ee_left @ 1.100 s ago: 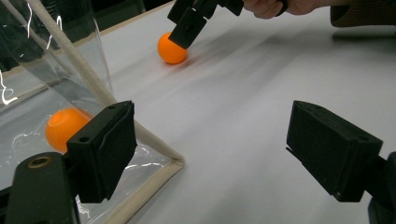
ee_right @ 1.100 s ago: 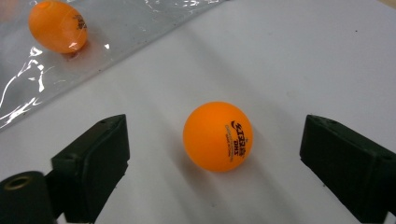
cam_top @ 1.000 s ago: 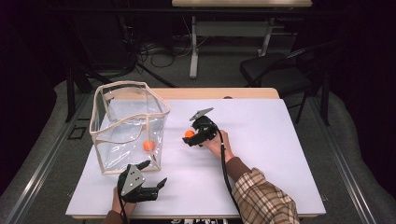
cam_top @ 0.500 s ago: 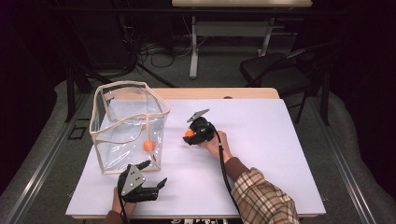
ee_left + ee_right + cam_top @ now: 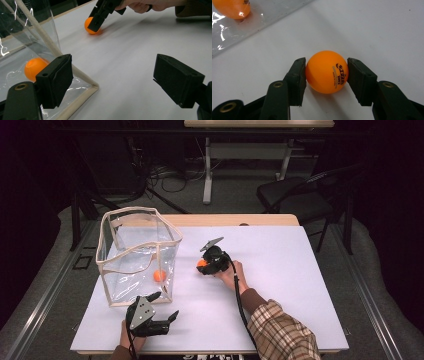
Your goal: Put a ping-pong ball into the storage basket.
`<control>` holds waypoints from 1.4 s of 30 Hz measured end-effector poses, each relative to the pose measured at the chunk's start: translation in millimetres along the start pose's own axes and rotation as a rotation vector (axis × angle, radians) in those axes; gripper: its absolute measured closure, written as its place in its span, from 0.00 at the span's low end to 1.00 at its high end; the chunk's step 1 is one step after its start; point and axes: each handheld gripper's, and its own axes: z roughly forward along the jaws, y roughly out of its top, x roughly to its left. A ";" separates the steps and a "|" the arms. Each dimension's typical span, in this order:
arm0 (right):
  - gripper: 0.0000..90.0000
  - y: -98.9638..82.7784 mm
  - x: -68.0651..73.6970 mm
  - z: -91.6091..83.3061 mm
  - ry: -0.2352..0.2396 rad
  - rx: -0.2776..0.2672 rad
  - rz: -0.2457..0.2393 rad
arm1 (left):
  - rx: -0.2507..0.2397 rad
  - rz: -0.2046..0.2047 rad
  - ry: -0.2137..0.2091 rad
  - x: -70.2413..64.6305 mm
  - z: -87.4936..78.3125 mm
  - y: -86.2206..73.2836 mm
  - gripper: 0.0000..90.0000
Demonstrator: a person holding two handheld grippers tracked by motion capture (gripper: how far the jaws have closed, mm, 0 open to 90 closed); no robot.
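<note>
Right hand-held gripper (image 5: 202, 266) has shifted slightly toward the person's side, jaws now pinching the orange ping-pong ball (image 5: 327, 71) from both sides, ball low on the tabletop (image 5: 280, 270).

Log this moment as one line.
right claw: shut on orange ping-pong ball | left claw: open, beside clear plastic bag | second orange ball: in bag

You are in a dim lab or test room, seated at a white table (image 5: 300, 285) set up as a recording bench. Beyond it, cables (image 5: 165, 175) trail over grey carpet (image 5: 225, 205) by a desk leg (image 5: 206, 172), beside a black chair (image 5: 295, 197). Metal rails (image 5: 45, 290) flank the table.
</note>
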 end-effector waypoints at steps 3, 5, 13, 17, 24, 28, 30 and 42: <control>0.56 0.3 -0.8 -3.3 -0.004 -0.010 0.003 | -0.002 0.000 0.001 -0.1 -0.4 0.1 0.18; 0.56 0.3 -1.3 -6.0 -0.010 -0.017 0.005 | -0.001 0.000 0.001 -0.1 -0.3 0.1 0.18; 0.56 0.3 -3.9 -14.0 -0.014 -0.029 0.013 | -0.001 0.002 0.001 0.0 0.0 0.3 0.18; 0.56 0.5 -4.0 -17.3 -0.012 -0.037 0.013 | -0.001 0.002 0.001 0.1 -0.2 0.2 0.18; 0.56 1.8 -2.8 -23.5 -0.018 -0.052 0.014 | -0.002 0.002 0.002 0.0 -0.3 0.3 0.18; 0.56 2.5 -2.6 -26.0 -0.013 -0.058 0.004 | -0.001 0.001 0.002 0.1 -0.2 0.2 0.18; 0.56 2.7 -2.8 -27.0 -0.014 -0.061 -0.002 | -0.002 0.002 0.002 0.0 -0.4 0.3 0.18; 0.56 4.7 -1.9 -36.0 -0.015 -0.076 -0.012 | -0.004 0.000 0.005 0.3 -0.6 0.0 0.18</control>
